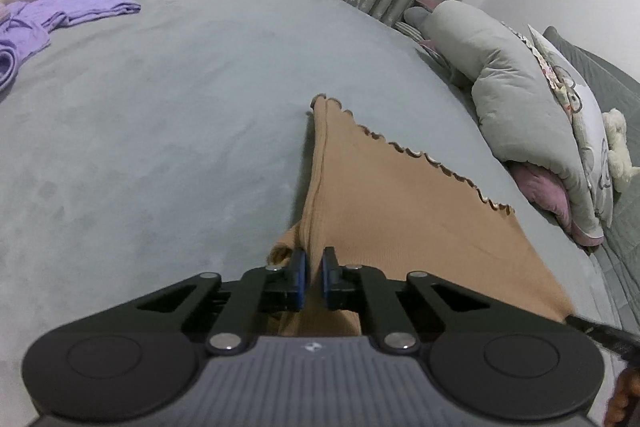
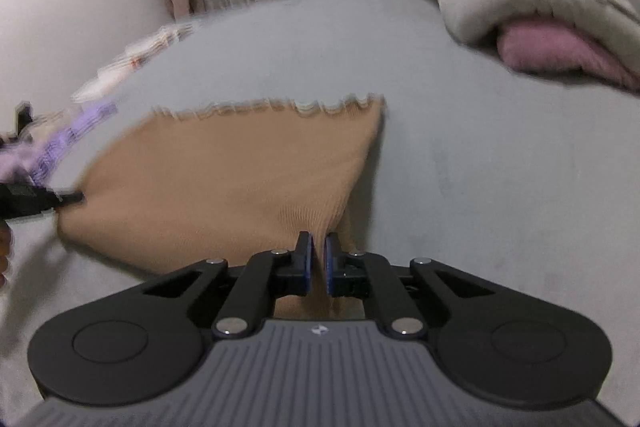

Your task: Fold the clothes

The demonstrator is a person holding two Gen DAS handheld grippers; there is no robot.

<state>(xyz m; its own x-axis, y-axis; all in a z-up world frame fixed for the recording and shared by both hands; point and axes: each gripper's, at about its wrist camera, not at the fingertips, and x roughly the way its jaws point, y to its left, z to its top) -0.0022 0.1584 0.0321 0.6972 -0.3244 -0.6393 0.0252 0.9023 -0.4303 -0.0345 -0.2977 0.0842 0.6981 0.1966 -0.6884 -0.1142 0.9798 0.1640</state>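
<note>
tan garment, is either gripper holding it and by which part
Both hold the tan garment: the left gripper pinches its near left corner, the right gripper its near right corner.

Garment (image 1: 400, 207) on bed (image 1: 180, 127) (pillows (image 1: 516, 99) beyond)

tan ribbed garment (image 1: 400, 211) w/ a wavy lettuce-edge hem, spread over the grey bed, near corners pinched + lifted a bit, far hem lying flat. purple clothes (image 1: 60, 11) crumpled at the bed's far side, well apart.

Both wrist cams close, angled down; shared tan garment (image 1: 400, 211).
</note>
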